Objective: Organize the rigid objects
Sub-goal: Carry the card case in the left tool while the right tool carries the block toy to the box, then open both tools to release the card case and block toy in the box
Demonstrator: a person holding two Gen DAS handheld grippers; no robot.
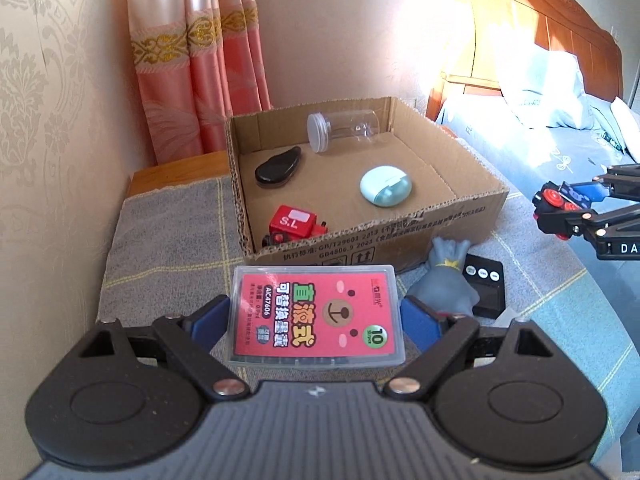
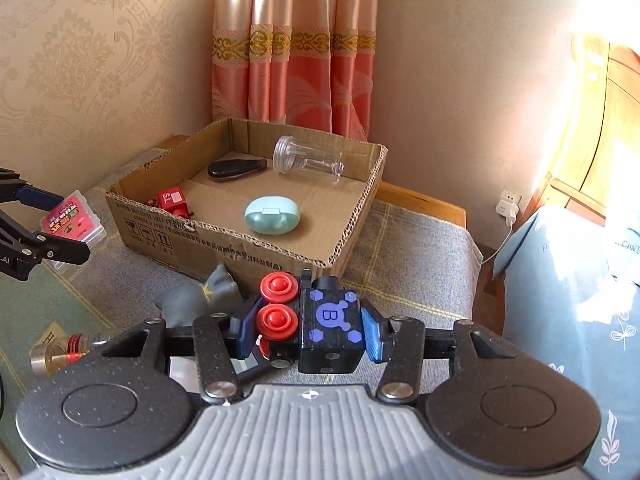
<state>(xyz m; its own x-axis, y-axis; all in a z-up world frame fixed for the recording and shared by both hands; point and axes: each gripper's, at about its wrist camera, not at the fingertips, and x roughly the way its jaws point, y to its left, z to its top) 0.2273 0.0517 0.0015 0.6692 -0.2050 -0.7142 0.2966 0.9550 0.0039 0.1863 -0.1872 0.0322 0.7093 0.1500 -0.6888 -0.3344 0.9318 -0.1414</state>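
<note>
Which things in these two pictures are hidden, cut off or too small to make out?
- Red toy train: left wrist view, its lower part is hidden behind the cardboard box wall.
- Black remote: left wrist view, partly covered by the grey figure.
- Small bottle: right wrist view, its far end is hidden behind the right gripper.
- Print on the box wall: both views, too small to read.

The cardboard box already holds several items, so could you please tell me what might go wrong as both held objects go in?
1. The clear flat plastic case with the red label, pinched only by its side edges in the left gripper, may twist or slip out.
2. The black toy train car with red wheels in the right gripper could land on the mint-green oval case in the cardboard box.
</note>
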